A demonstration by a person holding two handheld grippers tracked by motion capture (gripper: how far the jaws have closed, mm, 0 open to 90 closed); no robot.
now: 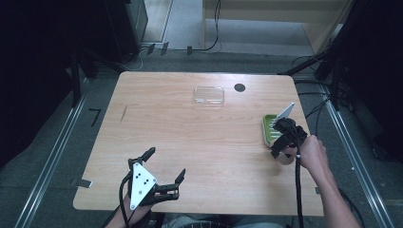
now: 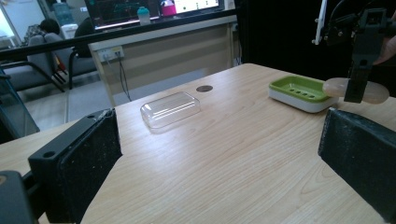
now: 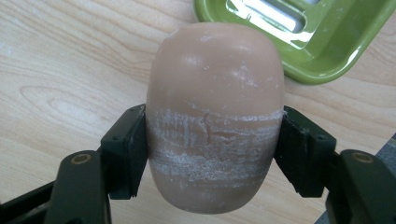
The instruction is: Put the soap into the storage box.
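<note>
On the left I see the left gripper (image 1: 166, 170) resting at the near edge of the table (image 1: 199, 142), its jaws spread wide with nothing between them; in the left gripper view both black jaws frame bare wood. Toward the far middle of the table lies a clear plastic lid (image 1: 208, 95), flat and on its own, with a small dark round disc (image 1: 239, 87) just to its right. On the right side sits the green soap dish (image 1: 268, 129), near the table's right edge. Just beside its near end I see the right gripper (image 3: 212, 154), clamped on a tan bar of soap (image 3: 215, 102); both pads press its sides, and the soap is held above the wood beside the dish, not in it
</note>
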